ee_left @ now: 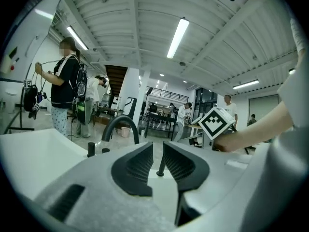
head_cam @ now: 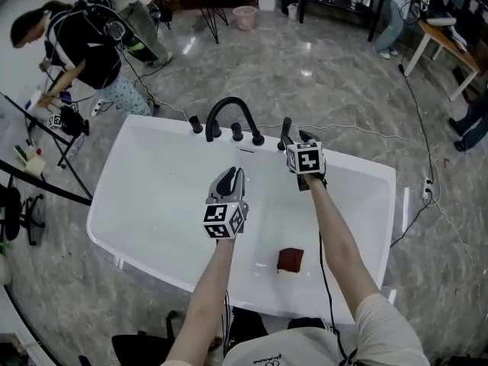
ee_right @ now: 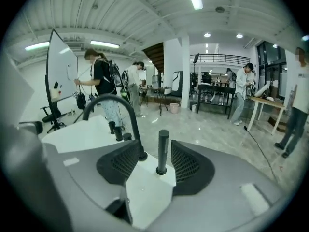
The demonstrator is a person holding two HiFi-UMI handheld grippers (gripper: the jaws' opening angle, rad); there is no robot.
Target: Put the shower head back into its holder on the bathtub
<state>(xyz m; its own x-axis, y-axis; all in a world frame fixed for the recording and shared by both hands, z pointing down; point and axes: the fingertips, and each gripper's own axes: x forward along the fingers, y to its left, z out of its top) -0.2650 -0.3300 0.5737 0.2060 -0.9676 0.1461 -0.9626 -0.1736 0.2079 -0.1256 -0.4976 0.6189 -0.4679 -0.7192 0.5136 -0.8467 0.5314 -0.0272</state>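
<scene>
The black stick-shaped shower head (head_cam: 287, 132) stands upright in its holder on the far rim of the white bathtub (head_cam: 145, 139), right of the curved black faucet (head_cam: 229, 111). My right gripper (head_cam: 299, 140) hovers just behind it and is open. In the right gripper view the shower head (ee_right: 163, 149) shows between the spread jaws, with neither pad touching it. My left gripper (head_cam: 229, 178) hangs over the middle of the tub. Its jaws (ee_left: 157, 151) stand a narrow gap apart with nothing between them. The shower head (ee_left: 161, 166) is far off beyond that gap.
A dark red block (head_cam: 290, 260) lies in the tub near the front wall. Black tap knobs (head_cam: 237, 132) line the rim beside the faucet. A person (head_cam: 84, 48) works at a stand to the far left. Cables (head_cam: 415, 128) run over the marble floor.
</scene>
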